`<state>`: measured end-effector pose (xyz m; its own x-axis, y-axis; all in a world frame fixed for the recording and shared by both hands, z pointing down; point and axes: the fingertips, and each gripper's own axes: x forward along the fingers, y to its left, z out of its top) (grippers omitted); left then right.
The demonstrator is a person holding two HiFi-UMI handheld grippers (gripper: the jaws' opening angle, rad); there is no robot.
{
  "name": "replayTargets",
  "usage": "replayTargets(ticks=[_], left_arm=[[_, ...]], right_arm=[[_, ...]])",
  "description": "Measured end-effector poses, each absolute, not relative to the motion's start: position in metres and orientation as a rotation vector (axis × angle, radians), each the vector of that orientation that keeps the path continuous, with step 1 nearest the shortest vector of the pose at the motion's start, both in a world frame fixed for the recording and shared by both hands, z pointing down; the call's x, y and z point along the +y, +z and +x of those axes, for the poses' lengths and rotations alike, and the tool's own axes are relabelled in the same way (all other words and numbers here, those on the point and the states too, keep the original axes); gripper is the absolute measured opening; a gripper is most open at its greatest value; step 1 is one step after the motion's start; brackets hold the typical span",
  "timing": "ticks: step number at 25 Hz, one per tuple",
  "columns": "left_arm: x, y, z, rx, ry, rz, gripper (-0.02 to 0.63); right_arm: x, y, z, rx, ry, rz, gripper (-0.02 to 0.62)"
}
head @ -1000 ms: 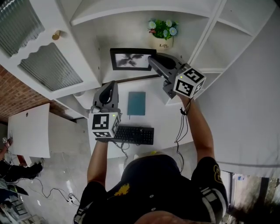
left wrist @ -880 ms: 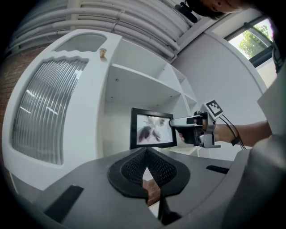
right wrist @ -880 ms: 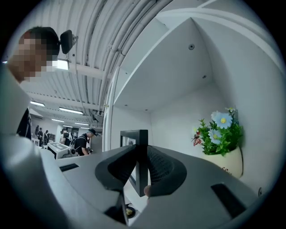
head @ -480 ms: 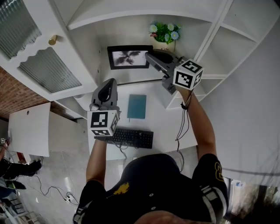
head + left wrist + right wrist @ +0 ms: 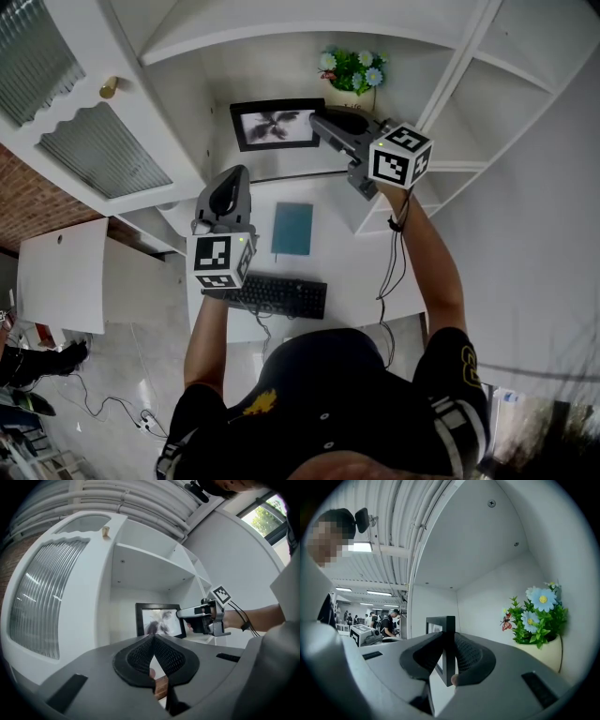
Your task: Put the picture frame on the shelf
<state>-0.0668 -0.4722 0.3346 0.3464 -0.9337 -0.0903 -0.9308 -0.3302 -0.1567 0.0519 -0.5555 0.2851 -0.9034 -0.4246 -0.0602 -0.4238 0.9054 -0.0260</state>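
- Upright in the open compartment of the white shelf (image 5: 272,66): black picture frame (image 5: 277,125), glass side toward the person, back close to the rear wall.
- Impossible to tell whether its lower edge rests on the board.
- Pinching the frame's right edge: right tongs (image 5: 321,123), held level, both pads pressed flat on the black moulding, seen edge-on in the right gripper view (image 5: 449,639).
- Just beside the frame, to its right in the same compartment: cream pot of blue and white flowers (image 5: 352,80), apart from the frame.
- Lower and to the left, well clear of the frame: left tongs (image 5: 228,187), pressed together with nothing between the pads, pointing level toward the shelf.
- Below the shelf, on the white tabletop (image 5: 347,272): teal notebook (image 5: 292,228) lying flat, and nearer the person a black keyboard (image 5: 279,295).
- At far left: cabinet door (image 5: 103,145) with ribbed glass and a small brass knob (image 5: 109,87).
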Motion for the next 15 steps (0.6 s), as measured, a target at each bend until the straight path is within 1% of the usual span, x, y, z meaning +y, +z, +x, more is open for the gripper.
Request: replayTargets(ticks=[15], left_arm=[[-0.471, 0.340, -0.074, 1.729, -0.044, -2.409, 0.017]], right_arm=[[-0.574, 0.307, 0.052, 3.049, -0.066, -0.716, 0.075]])
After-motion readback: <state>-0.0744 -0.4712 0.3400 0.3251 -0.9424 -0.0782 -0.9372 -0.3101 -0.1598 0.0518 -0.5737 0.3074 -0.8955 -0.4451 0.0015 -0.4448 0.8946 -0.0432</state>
